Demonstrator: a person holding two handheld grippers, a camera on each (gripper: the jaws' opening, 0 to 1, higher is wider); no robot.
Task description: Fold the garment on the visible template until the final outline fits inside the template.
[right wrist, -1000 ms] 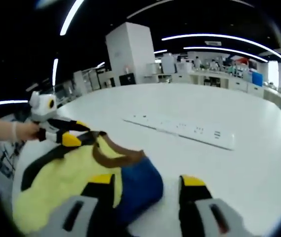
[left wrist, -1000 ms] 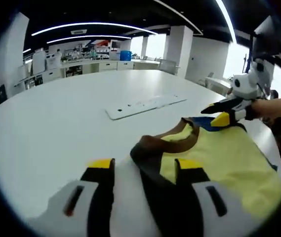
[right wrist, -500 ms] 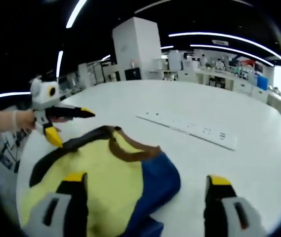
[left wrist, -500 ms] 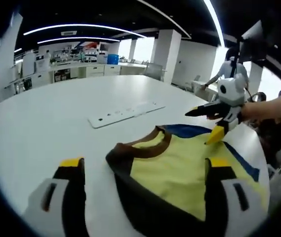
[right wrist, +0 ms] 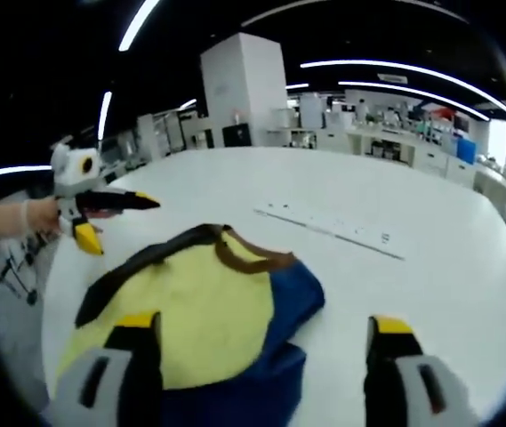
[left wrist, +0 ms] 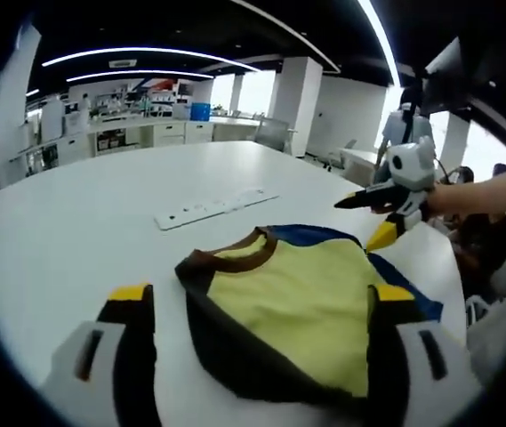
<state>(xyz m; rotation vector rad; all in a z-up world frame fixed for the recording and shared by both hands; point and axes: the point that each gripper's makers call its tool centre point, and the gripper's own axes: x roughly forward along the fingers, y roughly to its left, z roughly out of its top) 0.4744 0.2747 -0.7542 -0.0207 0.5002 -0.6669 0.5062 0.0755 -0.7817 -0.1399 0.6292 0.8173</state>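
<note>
A yellow garment (left wrist: pixel 299 298) with a brown collar, one black sleeve and one blue sleeve lies flat on the white table (left wrist: pixel 75 222). My left gripper (left wrist: pixel 261 298) hovers open just before it, its jaws spread wide to either side of the cloth and holding nothing. In the right gripper view the garment (right wrist: pixel 201 302) lies below my right gripper (right wrist: pixel 263 325), which is also open and empty. Each gripper shows in the other's view, open and clear of the cloth: the right gripper (left wrist: pixel 366 221) past the blue sleeve, the left gripper (right wrist: pixel 112 222) beyond the black sleeve.
A long white power strip (left wrist: pixel 208 206) lies on the table behind the garment, power strip (right wrist: pixel 328 229) in the right gripper view too. A person's hand (left wrist: pixel 493 191) holds the right gripper. The table edge runs close behind the garment's blue side. Benches and pillars stand far back.
Both grippers were shut on the raised garment near its collar. They have opened, let go and drawn back, and the garment now lies spread flat on the table.
</note>
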